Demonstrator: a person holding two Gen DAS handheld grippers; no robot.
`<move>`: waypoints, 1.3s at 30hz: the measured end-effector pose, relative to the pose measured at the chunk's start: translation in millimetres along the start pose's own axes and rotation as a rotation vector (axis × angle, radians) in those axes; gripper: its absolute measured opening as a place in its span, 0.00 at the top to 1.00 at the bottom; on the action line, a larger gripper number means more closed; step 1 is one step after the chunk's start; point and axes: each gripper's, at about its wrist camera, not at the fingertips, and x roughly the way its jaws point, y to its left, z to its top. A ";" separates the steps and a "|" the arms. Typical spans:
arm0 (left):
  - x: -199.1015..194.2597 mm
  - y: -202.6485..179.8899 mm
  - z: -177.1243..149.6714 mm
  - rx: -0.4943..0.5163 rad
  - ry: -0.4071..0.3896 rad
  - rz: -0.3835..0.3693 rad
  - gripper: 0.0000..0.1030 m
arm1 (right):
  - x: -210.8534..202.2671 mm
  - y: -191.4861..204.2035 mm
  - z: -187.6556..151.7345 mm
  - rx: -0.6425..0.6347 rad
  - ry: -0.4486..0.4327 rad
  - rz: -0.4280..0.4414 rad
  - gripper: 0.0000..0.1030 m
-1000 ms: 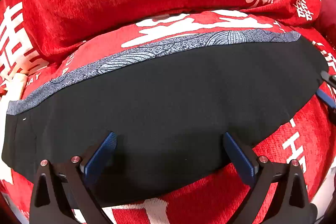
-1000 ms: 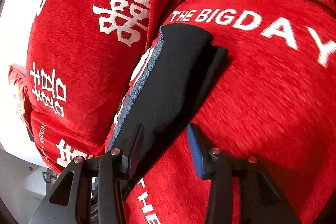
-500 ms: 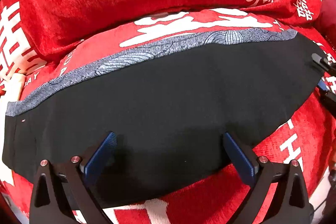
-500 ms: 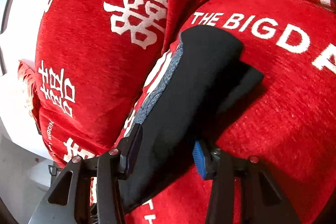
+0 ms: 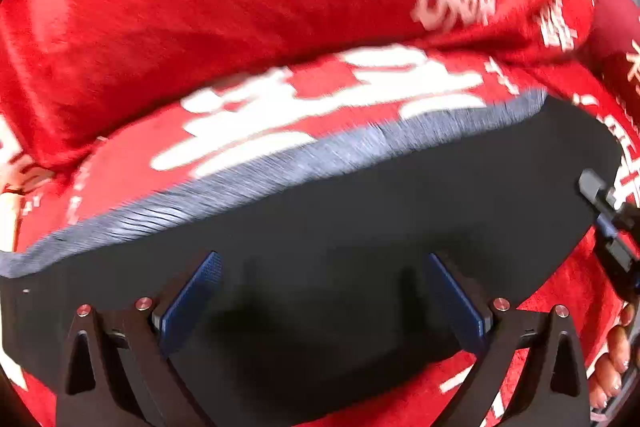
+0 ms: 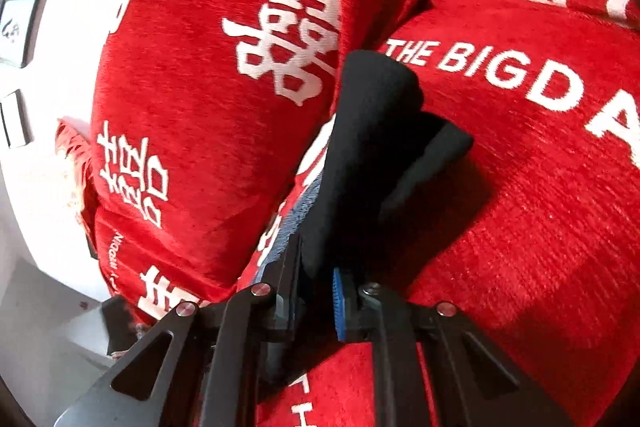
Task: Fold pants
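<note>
Black pants (image 5: pixel 360 211) with a grey patterned band (image 5: pixel 280 163) along the far edge lie flat across a red sofa seat. My left gripper (image 5: pixel 322 295) is open, its blue pads (image 5: pixel 192 291) spread wide over the near part of the pants. My right gripper (image 6: pixel 318 283) is shut on the right end of the pants (image 6: pixel 372 131) and lifts that end off the seat, so it stands up in a fold. The right gripper also shows at the right edge of the left wrist view (image 5: pixel 608 211).
The sofa cover (image 5: pixel 280 7) is red with white characters and the words THE BIG DAY (image 6: pixel 500 75). The back cushion rises behind the pants. A white wall and floor (image 6: pixel 36 147) lie past the sofa's left end.
My right gripper has closed on the pants' right end and raised it, bunching the cloth upward. My left gripper has stayed open and shifted slightly over the pants.
</note>
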 end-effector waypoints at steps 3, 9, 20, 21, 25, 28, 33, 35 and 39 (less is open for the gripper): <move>13.8 -6.8 -9.2 -0.018 0.008 -0.007 0.00 | 9.4 -7.1 2.9 0.024 0.031 -0.015 0.85; 12.2 -7.9 -11.1 -0.006 -0.004 -0.005 0.00 | 19.7 -22.6 7.2 0.106 0.035 -0.036 0.84; 8.3 -3.1 -16.6 -0.020 -0.053 -0.031 0.00 | 20.2 143.6 -31.3 -0.566 0.007 -0.209 0.86; 3.9 3.0 -17.9 -0.031 -0.059 -0.058 0.00 | 22.9 157.1 -39.1 -0.621 0.013 -0.220 0.86; -27.1 41.6 -35.2 -0.068 -0.124 -0.101 0.00 | 31.3 204.0 -73.0 -0.800 0.047 -0.255 0.86; -57.6 99.6 -62.3 -0.124 -0.169 -0.059 0.00 | 47.5 233.6 -109.3 -0.958 0.090 -0.311 0.86; -86.4 194.7 -113.3 -0.325 -0.167 -0.011 0.00 | 101.4 252.9 -185.6 -1.158 0.197 -0.387 0.85; -92.9 228.6 -136.3 -0.391 -0.149 0.031 0.00 | 124.3 251.9 -216.8 -1.222 0.249 -0.420 0.84; -94.2 267.1 -168.4 -0.464 -0.114 0.074 0.00 | 174.2 237.6 -281.7 -1.359 0.350 -0.586 0.78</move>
